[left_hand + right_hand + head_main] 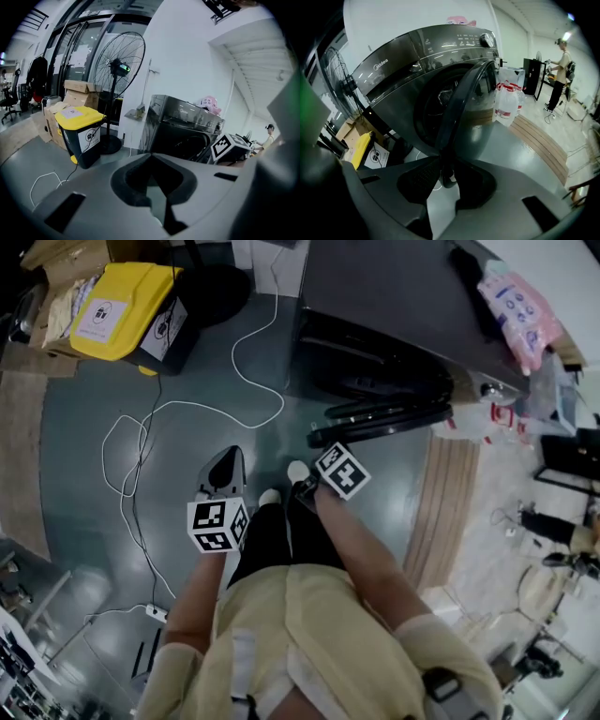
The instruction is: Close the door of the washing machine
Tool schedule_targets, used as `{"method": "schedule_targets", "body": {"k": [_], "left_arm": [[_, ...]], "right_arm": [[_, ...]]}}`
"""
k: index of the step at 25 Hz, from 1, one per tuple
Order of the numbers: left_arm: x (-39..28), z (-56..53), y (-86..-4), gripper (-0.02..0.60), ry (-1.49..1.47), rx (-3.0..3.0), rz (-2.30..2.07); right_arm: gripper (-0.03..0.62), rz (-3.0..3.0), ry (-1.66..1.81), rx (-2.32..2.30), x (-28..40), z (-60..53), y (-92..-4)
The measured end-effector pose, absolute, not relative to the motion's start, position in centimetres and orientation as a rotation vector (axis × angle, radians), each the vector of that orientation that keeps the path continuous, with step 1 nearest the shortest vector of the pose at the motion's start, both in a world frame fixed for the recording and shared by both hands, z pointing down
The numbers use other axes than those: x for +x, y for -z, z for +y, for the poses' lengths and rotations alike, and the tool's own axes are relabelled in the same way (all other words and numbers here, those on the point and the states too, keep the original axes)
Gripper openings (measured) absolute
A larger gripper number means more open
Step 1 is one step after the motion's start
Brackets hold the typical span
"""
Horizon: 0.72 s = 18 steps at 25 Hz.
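Clamping the rim of the open door, your right gripper has its jaws drawn narrow, with the dark edge pinched between the pads. The door stands swung out from the washing machine just ahead of you, the drum opening dark behind it. Your left gripper hangs beside the right one, jaws closed together on nothing, touching nothing. Left of the machine a big pedestal fan stands by the wall, with cardboard boxes next to it, then a black bin whose yellow lid is down, so its contents are hidden. A clear bag of red-labelled white jugs sits on the floor at the machine's right. A white cable loops across the floor, and a pink soft thing lies on the machine's top
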<state>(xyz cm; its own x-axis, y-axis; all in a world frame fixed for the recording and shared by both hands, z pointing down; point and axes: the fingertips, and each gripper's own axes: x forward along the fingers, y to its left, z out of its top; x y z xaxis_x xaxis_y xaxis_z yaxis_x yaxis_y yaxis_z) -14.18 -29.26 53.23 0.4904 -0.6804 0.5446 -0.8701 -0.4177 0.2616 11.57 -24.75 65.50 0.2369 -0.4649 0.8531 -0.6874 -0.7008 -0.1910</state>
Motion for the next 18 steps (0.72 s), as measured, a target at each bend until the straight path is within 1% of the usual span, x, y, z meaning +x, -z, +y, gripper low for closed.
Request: {"method": "schedule_targets", "body": {"k": [6,18], "left_arm": [[-13.0,-31.2,-53.0,0.003,-0.476,2.226,-1.299],[-13.3,-34.6,-52.9,0.003,-0.480,2.177,-1.380]], "right_arm": [[0.091,-1.084,-1.499,2.290,11.3,-28.0,-65.4],[0.094,-1.106,-1.551,2.275,11.4,-34.5,-65.2]]}}
